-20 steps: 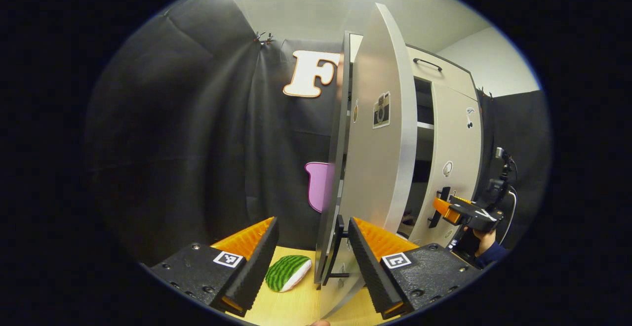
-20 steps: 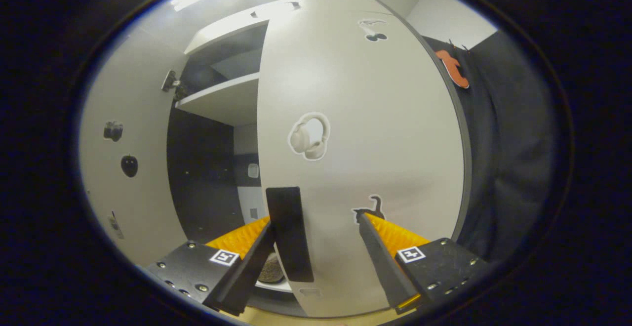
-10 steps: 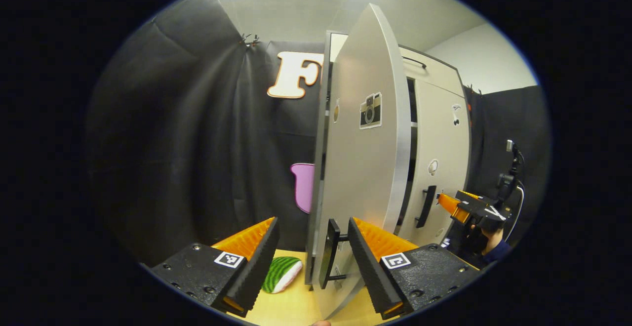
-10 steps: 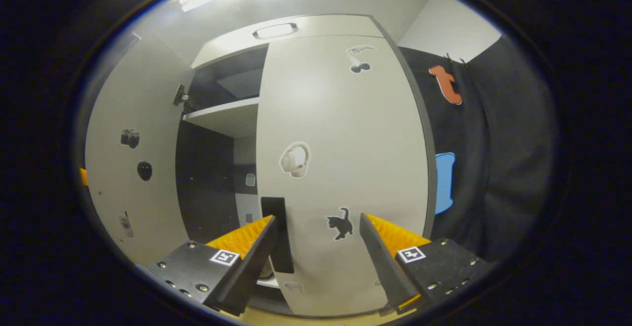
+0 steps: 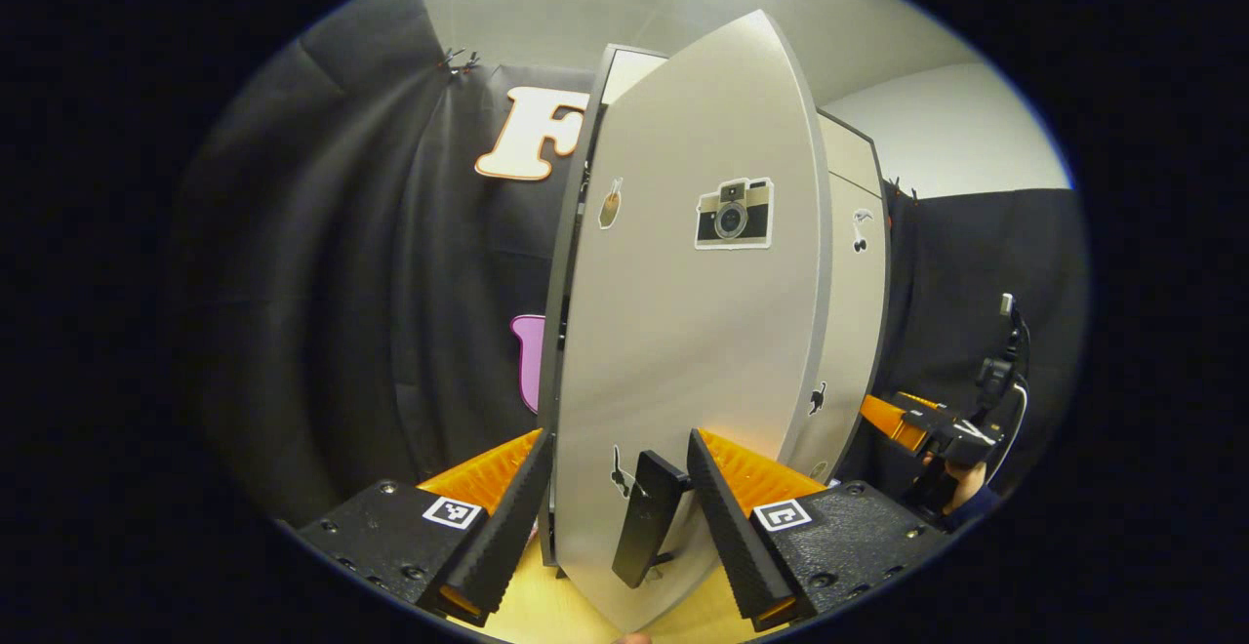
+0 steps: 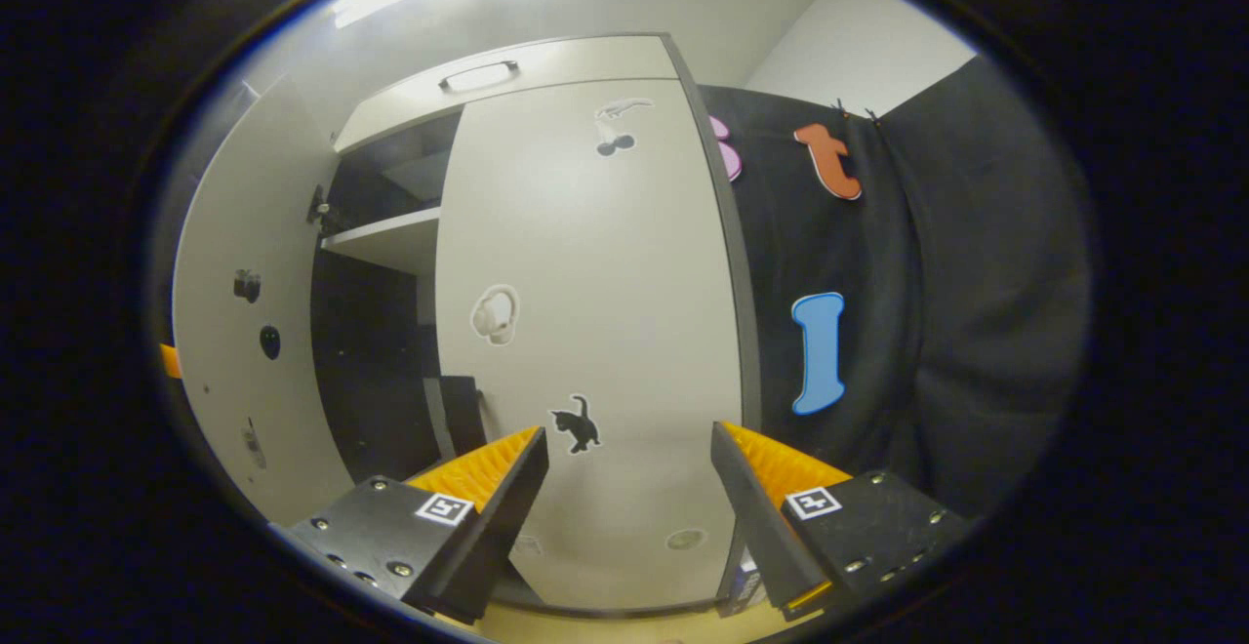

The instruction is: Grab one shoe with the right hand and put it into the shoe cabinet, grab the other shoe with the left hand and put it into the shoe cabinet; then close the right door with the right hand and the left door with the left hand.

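Black cloth backs the shoe cabinet point(image 6: 546, 68); no readable writing, only picture stickers. Its right door point(image 6: 585, 332) looks shut, and the left door point(image 5: 683, 332) has swung further closed. The left gripper point(image 5: 615, 507) gapes around the handle point(image 5: 642, 517); the right gripper point(image 6: 629, 507), withdrawn, gapes empty.

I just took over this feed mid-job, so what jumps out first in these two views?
In the left gripper view, the left door looms close, its camera sticker up high and its black handle between the open left hand-held gripper. In the right gripper view, the right door with a black cat sticker looks shut, beside a dark gap.
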A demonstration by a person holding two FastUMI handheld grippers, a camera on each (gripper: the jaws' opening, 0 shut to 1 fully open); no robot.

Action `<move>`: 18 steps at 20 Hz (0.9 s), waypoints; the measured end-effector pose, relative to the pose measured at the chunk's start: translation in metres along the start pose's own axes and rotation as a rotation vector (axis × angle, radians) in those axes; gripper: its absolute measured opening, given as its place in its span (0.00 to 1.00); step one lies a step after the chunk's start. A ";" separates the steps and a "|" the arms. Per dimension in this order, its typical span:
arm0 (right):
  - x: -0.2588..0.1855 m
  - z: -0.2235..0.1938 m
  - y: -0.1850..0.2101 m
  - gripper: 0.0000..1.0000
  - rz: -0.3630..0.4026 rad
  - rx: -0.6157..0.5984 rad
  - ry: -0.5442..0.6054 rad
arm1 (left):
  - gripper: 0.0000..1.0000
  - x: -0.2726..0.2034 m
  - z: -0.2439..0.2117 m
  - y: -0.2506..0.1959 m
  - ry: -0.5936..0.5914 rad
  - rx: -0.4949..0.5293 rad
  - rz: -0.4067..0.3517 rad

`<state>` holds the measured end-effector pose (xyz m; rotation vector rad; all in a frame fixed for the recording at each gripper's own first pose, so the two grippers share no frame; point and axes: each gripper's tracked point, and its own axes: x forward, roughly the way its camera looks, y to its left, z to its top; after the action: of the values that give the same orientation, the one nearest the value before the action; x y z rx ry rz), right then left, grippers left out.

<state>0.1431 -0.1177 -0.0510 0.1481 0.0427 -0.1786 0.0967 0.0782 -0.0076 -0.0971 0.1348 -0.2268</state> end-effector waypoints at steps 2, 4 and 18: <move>0.005 -0.002 -0.009 1.00 -0.018 0.008 -0.006 | 0.86 0.008 0.000 -0.005 0.001 0.023 -0.013; 0.002 -0.003 -0.015 1.00 -0.026 0.017 -0.003 | 0.86 0.014 -0.002 -0.016 0.003 0.032 -0.035; -0.014 -0.007 -0.046 1.00 -0.062 0.003 0.011 | 0.91 0.044 -0.003 -0.046 -0.014 0.108 -0.012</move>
<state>0.1204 -0.1589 -0.0638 0.1513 0.0577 -0.2392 0.1293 0.0235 -0.0112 0.0079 0.1078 -0.2451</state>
